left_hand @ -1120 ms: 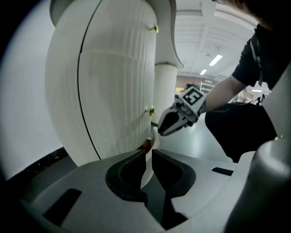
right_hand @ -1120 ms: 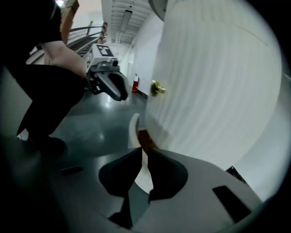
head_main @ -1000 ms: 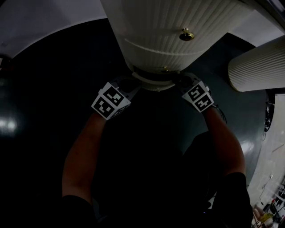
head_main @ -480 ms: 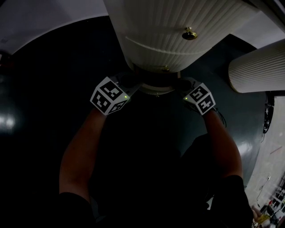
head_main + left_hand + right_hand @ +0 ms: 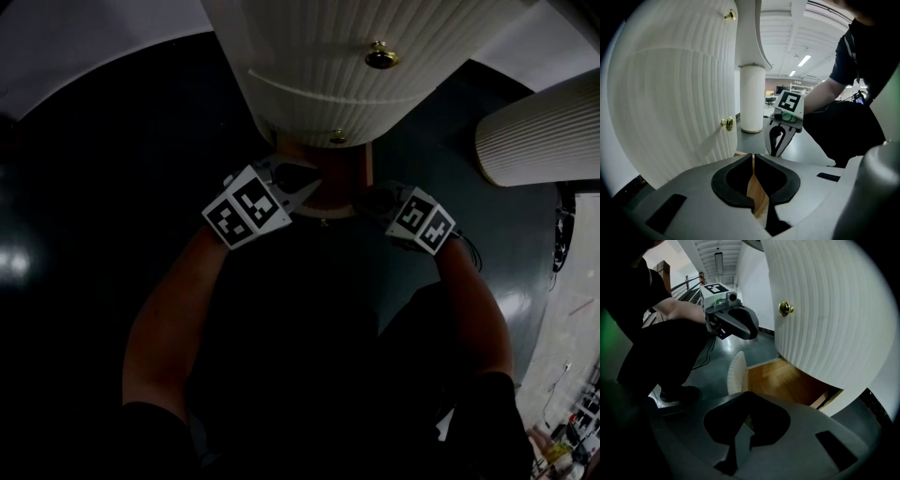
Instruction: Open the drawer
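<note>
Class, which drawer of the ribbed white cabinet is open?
The bottom drawer: it is pulled out, with its wooden floor showing. The drawers above, with brass knobs, sit flush in the cabinet.

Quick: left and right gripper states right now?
Left gripper: just closed, gripping the drawer edge.
Right gripper: closed on the drawer front.

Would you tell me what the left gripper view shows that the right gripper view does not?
Only the left gripper view: the column, the right claw, a second knob. Only the right gripper view: the inside of the drawer, its ribbed front, the left claw. Both: the ribbed cabinet, a knob, the person's arm. The left claw's jaws have just been closing, wood between them.
</note>
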The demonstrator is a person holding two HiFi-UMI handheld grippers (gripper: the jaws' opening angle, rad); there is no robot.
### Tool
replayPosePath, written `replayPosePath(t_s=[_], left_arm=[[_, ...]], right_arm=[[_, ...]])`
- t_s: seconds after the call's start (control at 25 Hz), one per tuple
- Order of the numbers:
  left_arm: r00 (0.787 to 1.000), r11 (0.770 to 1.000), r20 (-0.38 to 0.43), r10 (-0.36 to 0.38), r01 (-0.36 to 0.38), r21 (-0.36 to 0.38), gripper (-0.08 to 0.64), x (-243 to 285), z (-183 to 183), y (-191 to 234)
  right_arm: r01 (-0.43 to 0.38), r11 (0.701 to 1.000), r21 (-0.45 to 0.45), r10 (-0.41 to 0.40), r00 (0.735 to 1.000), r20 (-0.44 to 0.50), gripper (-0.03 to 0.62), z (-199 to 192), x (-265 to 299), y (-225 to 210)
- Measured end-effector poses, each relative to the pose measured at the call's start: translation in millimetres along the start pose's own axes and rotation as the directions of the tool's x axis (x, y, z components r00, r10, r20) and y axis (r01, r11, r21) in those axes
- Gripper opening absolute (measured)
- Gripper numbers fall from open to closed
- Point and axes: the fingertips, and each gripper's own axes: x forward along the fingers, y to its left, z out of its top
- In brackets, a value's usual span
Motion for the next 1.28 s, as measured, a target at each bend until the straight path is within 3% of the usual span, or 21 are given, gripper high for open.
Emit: replayPosePath(t_s=[0.28, 0.44, 0.6, 0.68, 0.8, 0.84, 1.04, 1.2, 1.28], left_arm=[[1.0, 1.0, -0.015, 0.016, -0.016, 0.016, 0.025, -14, -8, -9], [0.999, 0.999, -0.014, 0.033, -0.032, 0.01, 0.025, -22, -8, -7], [0.999, 0.999, -0.012, 0.032, -0.032, 0.01, 0.025, -21, -4, -7], [0.999, 0.999, -0.015, 0.03, -0.03, 0.011, 0.025, -23, -2, -6], [0.999, 1.0, -0.016, 0.031, -0.031, 0.004, 0.025, -22, -1, 0], [0.999, 1.0, -0.015, 0.031, -0.031, 0.0, 0.025, -19, -1, 2], [1.0, 1.0, -0.023, 0.018, -0.018, -0.001, 0.025, -10, -1, 2], [0.999, 1.0, -0.031, 0.011, -0.01, 0.011, 0.025, -9, 3, -2], [0.999, 1.0, -0.032, 0.008, -0.008, 0.011, 0.025, -10, 5, -3]], right_arm=[[-0.128, 0.988, -0.088, 0.12, 0.988, -0.098, 0.015, -10, 3, 41], [-0.241, 0.961, -0.136, 0.213, 0.957, -0.195, 0.015, -10, 0, 64], [-0.328, 0.942, -0.068, 0.309, 0.929, -0.203, 0.015, -27, 0, 83], [-0.396, 0.917, -0.05, 0.376, 0.899, -0.223, 0.015, -30, -4, 98], [-0.539, 0.839, -0.079, 0.494, 0.814, -0.306, 0.017, -38, -12, 132], [-0.555, 0.826, -0.098, 0.5, 0.801, -0.329, 0.015, -40, -13, 137], [-0.541, 0.835, -0.105, 0.495, 0.82, -0.288, 0.017, -33, -15, 135], [-0.557, 0.827, -0.078, 0.511, 0.802, -0.31, 0.017, -46, -20, 137], [-0.515, 0.851, -0.099, 0.476, 0.838, -0.268, 0.017, -39, -19, 126]])
